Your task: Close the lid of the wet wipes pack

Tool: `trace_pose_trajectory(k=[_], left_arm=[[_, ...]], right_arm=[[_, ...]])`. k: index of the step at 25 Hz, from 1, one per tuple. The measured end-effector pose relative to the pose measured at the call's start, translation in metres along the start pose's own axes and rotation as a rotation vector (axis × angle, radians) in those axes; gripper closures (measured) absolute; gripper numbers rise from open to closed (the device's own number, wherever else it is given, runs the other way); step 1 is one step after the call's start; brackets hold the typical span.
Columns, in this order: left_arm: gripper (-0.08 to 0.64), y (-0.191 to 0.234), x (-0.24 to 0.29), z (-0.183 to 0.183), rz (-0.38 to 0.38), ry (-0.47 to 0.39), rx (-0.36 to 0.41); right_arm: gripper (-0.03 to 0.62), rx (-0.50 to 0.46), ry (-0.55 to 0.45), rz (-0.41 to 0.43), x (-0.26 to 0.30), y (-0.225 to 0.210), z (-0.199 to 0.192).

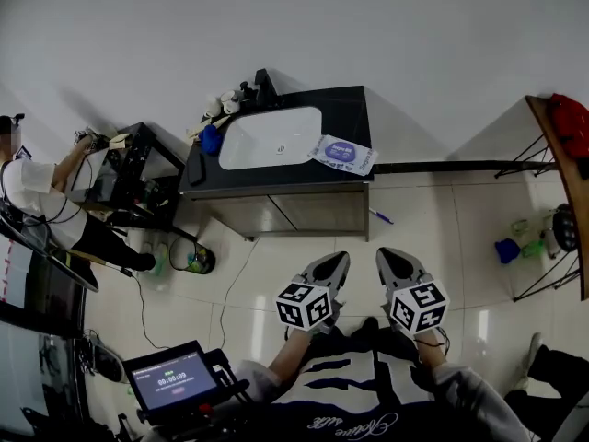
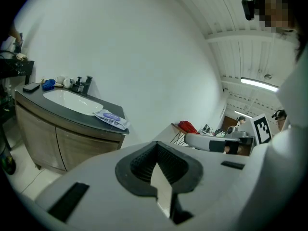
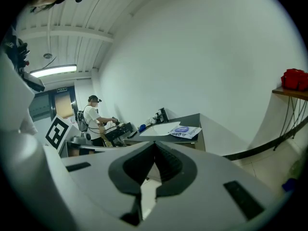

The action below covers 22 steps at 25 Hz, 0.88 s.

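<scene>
The wet wipes pack (image 1: 342, 153) lies flat on the black countertop (image 1: 350, 109), right of the white basin (image 1: 269, 137). It is white with a purple oval on top, and I cannot tell how its lid stands. The pack (image 2: 111, 118) shows small and far off in the left gripper view, and the pack (image 3: 185, 130) is also distant in the right gripper view. My left gripper (image 1: 337, 261) and right gripper (image 1: 388, 258) hang side by side over the tiled floor, well short of the vanity. Both are shut with nothing held; the left gripper (image 2: 156, 146) and right gripper (image 3: 155, 146) have their jaws together.
A faucet (image 1: 264, 87), bottles and a blue cloth (image 1: 211, 140) sit at the counter's back left, a dark phone (image 1: 197, 168) at its left edge. A person (image 1: 37, 191) works at a black bench on the left. A pen (image 1: 382, 216) lies on the floor. A shelf with a red bundle (image 1: 571, 122) stands right.
</scene>
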<state>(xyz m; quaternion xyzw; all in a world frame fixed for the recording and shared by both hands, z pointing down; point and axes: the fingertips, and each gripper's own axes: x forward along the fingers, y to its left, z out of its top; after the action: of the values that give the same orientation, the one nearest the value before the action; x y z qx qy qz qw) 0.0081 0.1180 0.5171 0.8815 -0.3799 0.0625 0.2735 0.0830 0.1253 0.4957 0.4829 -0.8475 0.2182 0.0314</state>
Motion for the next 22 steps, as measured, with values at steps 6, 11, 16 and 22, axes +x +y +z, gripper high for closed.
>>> trace_pose_trajectory(k=[6,11,16,22], left_arm=[[0.56,0.001,-0.012,-0.012,-0.02,0.017,0.019],[0.559,0.012,-0.052,-0.005,-0.016,0.007,0.014],[0.56,0.02,-0.083,-0.007,-0.017,0.011,-0.001],[0.56,0.033,-0.102,-0.008,-0.02,0.008,0.002]], right_arm=[[0.601,0.008,-0.012,-0.001,0.002,0.014,-0.008],[0.601,0.018,-0.017,0.012,0.001,0.06,-0.006],[0.601,0.033,0.0,0.013,0.001,0.089,-0.012],[0.602,0.028,0.004,0.016,0.007,0.111,-0.02]])
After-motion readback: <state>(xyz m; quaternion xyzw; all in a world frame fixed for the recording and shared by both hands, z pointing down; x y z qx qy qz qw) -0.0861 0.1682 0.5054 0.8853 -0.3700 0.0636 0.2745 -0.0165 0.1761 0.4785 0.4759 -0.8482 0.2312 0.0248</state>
